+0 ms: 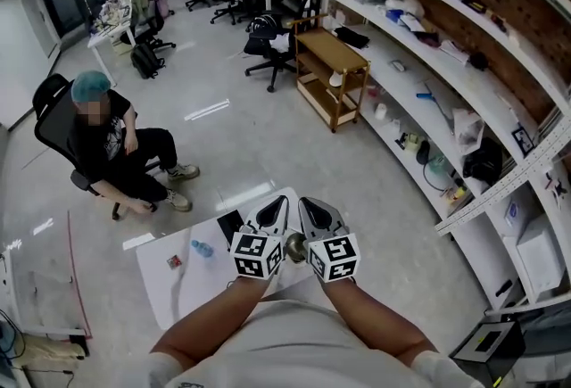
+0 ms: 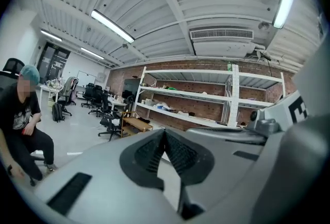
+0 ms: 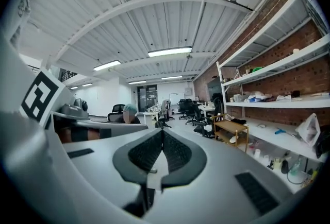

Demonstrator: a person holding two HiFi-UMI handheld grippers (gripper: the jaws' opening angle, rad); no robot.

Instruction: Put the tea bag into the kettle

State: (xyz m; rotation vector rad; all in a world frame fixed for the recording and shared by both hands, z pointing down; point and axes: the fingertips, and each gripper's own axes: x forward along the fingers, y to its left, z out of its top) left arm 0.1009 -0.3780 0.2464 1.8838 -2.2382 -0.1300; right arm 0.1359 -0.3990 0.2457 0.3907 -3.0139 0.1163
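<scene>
Both grippers are raised in front of the person's chest and point out into the room, not down at the work. The left gripper (image 1: 279,204) has its ribbed pads pressed together with nothing between them, as the left gripper view shows (image 2: 164,133). The right gripper (image 1: 309,202) is likewise closed and empty (image 3: 162,133).

The white bench (image 1: 161,293) lies below and towards 8 o'clock of the grippers. On it, at about 9 o'clock of the left gripper and well apart from it, is a small red packet (image 1: 174,260). It is probably the tea bag, though it is too small here to be sure. Just beside it, at its 2 o'clock, is a pale blue object (image 1: 202,248). A brassy rounded thing (image 1: 294,245) shows between the two marker cubes, and I cannot say it is the kettle.

A tea bag is very light, soft and thin, and it lies flat, so closed pads would slide over it. The better hold is likely a raised edge, or the tag and string if it has them. A gentle pinch should do, since paper tears and a hard squeeze crushes the leaves. Held that way it will dangle and swing.
</scene>
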